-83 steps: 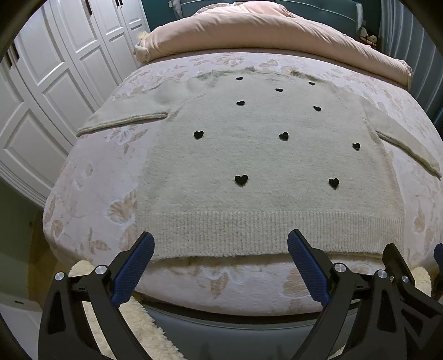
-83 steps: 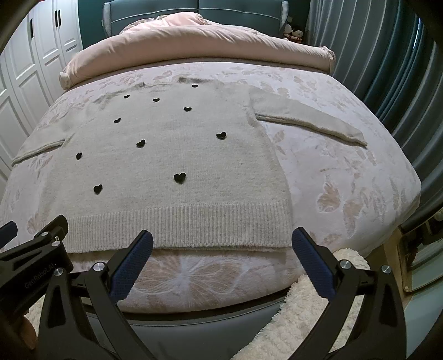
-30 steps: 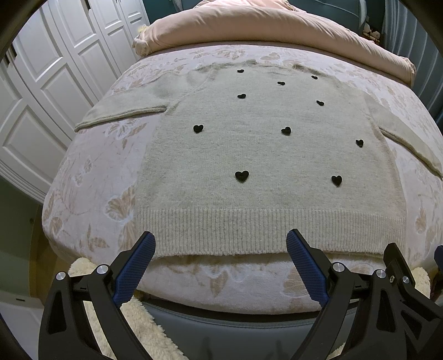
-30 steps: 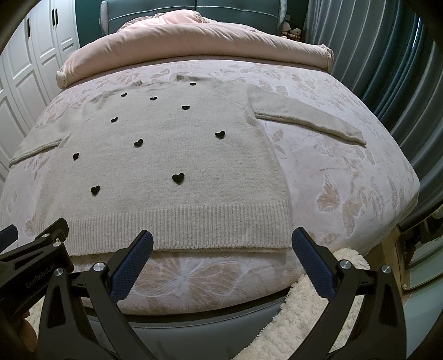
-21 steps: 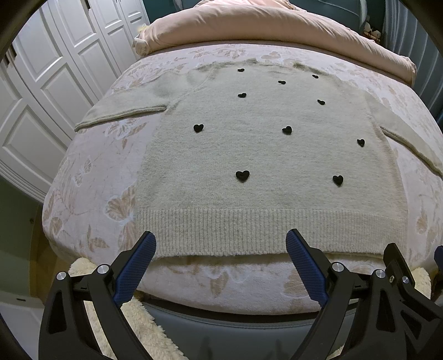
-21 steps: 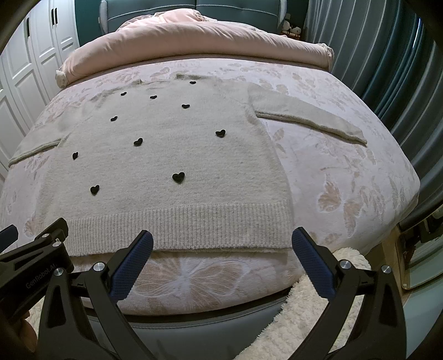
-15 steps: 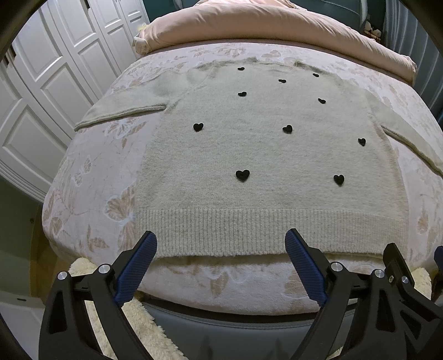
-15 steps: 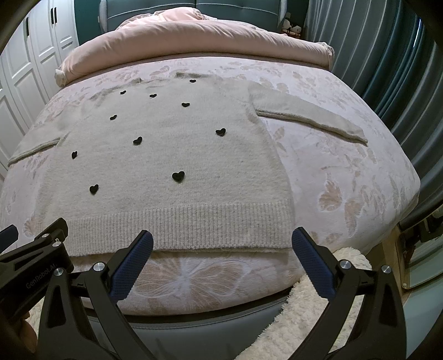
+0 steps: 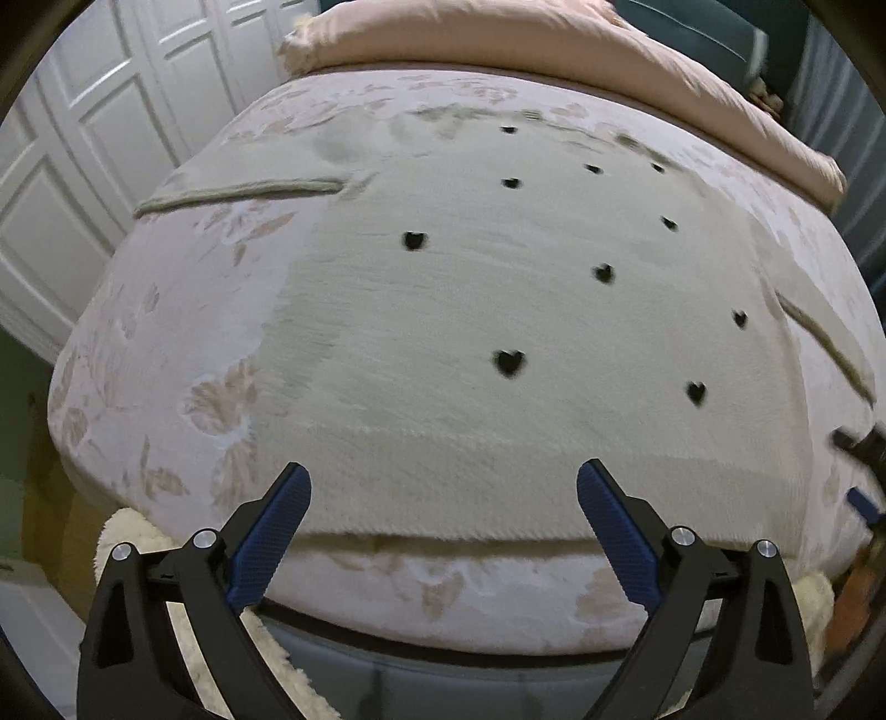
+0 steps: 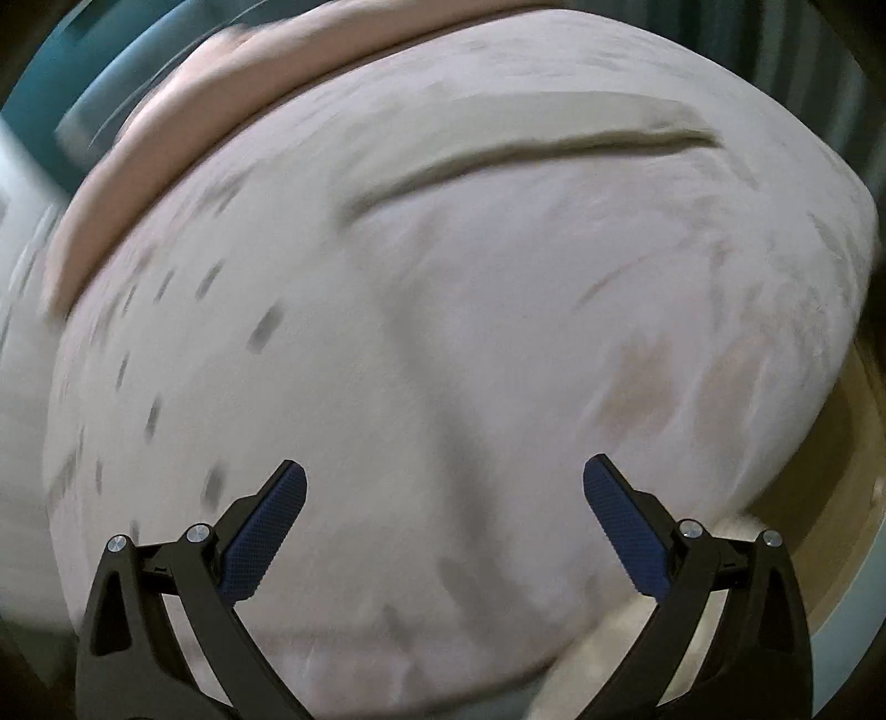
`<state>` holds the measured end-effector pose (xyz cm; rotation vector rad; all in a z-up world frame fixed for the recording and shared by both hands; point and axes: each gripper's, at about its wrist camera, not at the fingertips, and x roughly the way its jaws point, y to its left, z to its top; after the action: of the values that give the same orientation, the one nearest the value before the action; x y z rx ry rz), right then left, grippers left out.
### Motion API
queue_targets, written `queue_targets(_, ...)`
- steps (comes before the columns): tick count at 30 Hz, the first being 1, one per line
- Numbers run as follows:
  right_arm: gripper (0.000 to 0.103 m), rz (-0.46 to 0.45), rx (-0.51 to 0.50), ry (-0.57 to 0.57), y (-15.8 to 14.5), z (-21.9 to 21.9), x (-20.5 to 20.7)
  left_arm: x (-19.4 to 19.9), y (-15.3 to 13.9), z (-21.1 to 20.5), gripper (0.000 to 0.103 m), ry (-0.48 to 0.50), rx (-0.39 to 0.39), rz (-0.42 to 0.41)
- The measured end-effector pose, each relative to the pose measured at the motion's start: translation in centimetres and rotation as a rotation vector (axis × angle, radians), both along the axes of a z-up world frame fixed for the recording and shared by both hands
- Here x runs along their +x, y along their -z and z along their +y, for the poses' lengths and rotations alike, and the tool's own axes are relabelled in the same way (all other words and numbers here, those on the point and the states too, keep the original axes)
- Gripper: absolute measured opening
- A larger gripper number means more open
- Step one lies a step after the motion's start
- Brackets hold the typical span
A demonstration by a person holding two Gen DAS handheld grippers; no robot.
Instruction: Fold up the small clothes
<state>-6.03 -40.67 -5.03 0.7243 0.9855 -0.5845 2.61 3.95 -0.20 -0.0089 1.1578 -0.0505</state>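
A cream knit sweater (image 9: 498, 310) with small black hearts lies flat and face up on the bed, sleeves spread to both sides. My left gripper (image 9: 443, 487) is open and empty, just above the sweater's ribbed hem (image 9: 498, 498) near its left half. My right gripper (image 10: 443, 482) is open and empty over the sweater's right side (image 10: 277, 387); this view is heavily blurred. The right sleeve (image 10: 526, 144) lies stretched out beyond it. The left sleeve (image 9: 238, 185) lies at the upper left.
The bed has a pink floral cover (image 9: 138, 360) and a rolled pink duvet (image 9: 526, 39) at its head. White wardrobe doors (image 9: 83, 166) stand on the left. A fluffy cream rug (image 9: 127, 537) lies below the bed's foot. Teal curtains (image 10: 830, 55) hang on the right.
Both grippers have moved forward over the bed. The right gripper has swung quickly to the right toward the right sleeve, blurring its view. Both stay open.
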Motion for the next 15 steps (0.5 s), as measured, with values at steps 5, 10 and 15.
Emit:
queue_targets(5, 0.098, -0.059, -0.019, 0.209, 0.7, -14.2, 1.1, 2.2, 0.6, 2.6, 0.095, -0.092, -0.055, 0.034)
queue_targets(10, 0.097, -0.084, 0.06, 0.392, 3.9, -23.6, 2.7, 4.2, 0.9, 4.2, 0.094, -0.155, -0.071, 0.043)
queue_targets(15, 0.068, -0.069, 0.132, 0.459, 6.4, -27.2, 5.5, 5.9, 1.2, 4.9, 0.082, -0.179, -0.021, 0.036)
